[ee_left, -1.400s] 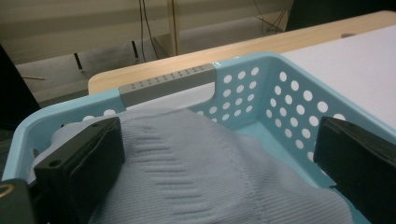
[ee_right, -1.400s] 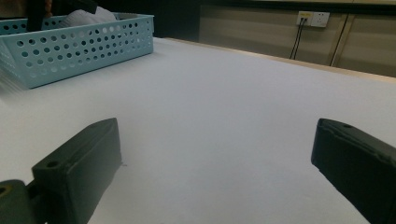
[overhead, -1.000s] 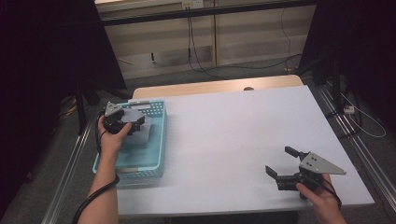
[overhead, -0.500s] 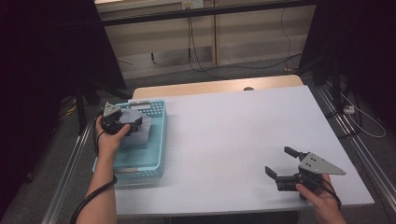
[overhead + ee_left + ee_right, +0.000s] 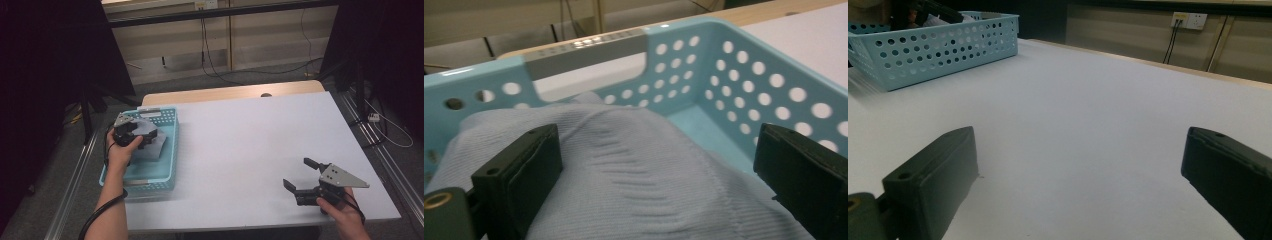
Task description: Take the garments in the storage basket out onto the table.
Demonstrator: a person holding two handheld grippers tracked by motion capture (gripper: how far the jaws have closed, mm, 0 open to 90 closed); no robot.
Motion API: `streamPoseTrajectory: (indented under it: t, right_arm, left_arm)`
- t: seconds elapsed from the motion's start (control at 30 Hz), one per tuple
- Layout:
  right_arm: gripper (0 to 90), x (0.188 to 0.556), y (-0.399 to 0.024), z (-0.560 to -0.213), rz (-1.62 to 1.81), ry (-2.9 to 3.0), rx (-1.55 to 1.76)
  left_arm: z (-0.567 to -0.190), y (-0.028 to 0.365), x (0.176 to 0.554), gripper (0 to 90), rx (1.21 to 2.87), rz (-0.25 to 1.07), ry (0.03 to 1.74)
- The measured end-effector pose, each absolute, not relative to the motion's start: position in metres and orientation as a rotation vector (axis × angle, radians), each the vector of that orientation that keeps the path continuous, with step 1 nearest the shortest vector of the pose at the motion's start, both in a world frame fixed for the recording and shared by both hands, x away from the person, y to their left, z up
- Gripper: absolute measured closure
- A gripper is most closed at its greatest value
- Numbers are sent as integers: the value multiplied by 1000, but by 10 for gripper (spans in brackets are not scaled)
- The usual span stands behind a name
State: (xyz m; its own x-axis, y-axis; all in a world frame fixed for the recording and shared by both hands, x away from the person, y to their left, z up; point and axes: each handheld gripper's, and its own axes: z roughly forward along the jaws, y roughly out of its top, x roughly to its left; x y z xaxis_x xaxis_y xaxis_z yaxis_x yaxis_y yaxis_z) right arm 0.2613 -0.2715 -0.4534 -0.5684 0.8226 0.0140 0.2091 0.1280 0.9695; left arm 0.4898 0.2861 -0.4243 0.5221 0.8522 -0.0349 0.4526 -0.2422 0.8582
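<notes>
A light blue perforated basket (image 5: pixel 141 182) stands at the table's left edge, with a pale grey ribbed cloth (image 5: pixel 153 148) bundled inside it. My left gripper (image 5: pixel 143 137) is down inside the basket, open. In the left gripper view the left gripper (image 5: pixel 659 150) has its jaws spread wide, one on each side of the cloth (image 5: pixel 634 175), with the basket wall (image 5: pixel 749 85) behind. My right gripper (image 5: pixel 299 174) is open low over the white table (image 5: pixel 260 140) near its front right corner, with nothing between its jaws. The right gripper (image 5: pixel 1078 150) looks toward the basket (image 5: pixel 933 50).
The white tabletop (image 5: pixel 1073 95) stretches bare between the basket and the right gripper. A wooden strip (image 5: pixel 230 93) runs along the far edge. Cables (image 5: pixel 210 45) hang on the wall behind, and metal rails (image 5: pixel 385 155) run along both sides of the table.
The left gripper has shifted slightly nearer and lower onto the cloth in the basket. The right gripper has hardly moved.
</notes>
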Motion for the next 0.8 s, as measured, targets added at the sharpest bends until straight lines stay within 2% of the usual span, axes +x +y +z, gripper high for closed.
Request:
streamPoseTrajectory:
  t: [0.17,0.8]
  right_arm:
    - [11,261,-271,-453,1465,1870,988]
    - [11,260,-272,-454,1462,1869,992]
  left_arm:
    - [-423,278,490,55,1924,524,1027]
    - [-403,293,487,49,1968,589,1039]
